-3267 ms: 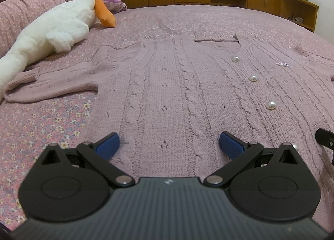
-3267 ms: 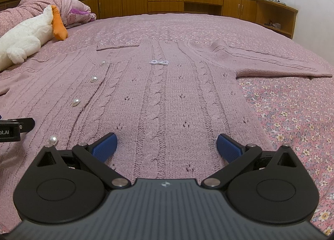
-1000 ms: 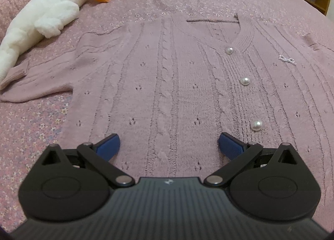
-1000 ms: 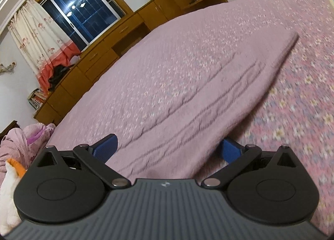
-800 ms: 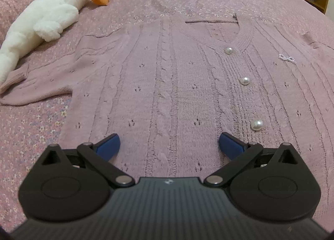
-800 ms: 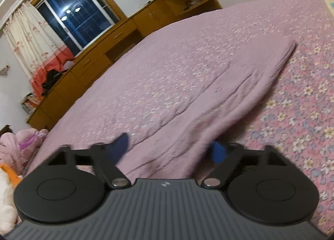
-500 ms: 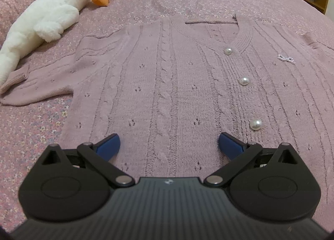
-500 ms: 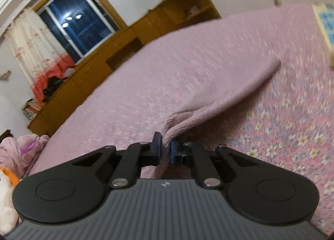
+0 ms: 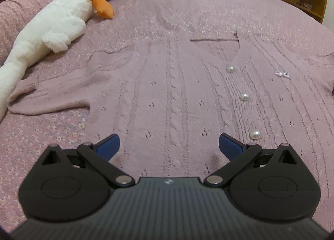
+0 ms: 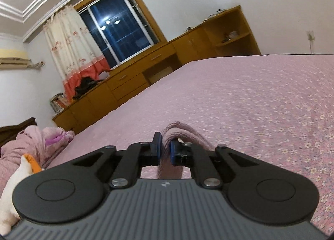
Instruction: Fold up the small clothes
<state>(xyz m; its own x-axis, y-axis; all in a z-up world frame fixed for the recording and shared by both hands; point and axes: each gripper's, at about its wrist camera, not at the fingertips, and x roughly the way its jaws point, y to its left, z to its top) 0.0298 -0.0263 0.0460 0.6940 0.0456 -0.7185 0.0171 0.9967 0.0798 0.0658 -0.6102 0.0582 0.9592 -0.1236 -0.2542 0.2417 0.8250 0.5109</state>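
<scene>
A mauve cable-knit cardigan (image 9: 177, 93) with pearl buttons (image 9: 243, 96) lies flat, front up, on the bed in the left wrist view. Its left sleeve (image 9: 48, 95) stretches out toward the left edge. My left gripper (image 9: 168, 146) hovers open over the cardigan's lower part, nothing between its blue pads. In the right wrist view my right gripper (image 10: 165, 149) is shut on the cardigan's other sleeve (image 10: 183, 133), lifted clear of the bedspread, the knit bunched between the pads and draping over the right finger.
A white plush goose (image 9: 46, 31) with an orange beak lies at the left by a bunched pink quilt (image 10: 27, 141). The floral pink bedspread (image 10: 261, 104) covers the whole bed. Wooden cabinets (image 10: 146, 81) and a dark window (image 10: 123, 27) line the far wall.
My right gripper closed on the sleeve and rose with it, tilting up toward the room. The left gripper stayed open and shifted slightly, the cardigan under it unchanged.
</scene>
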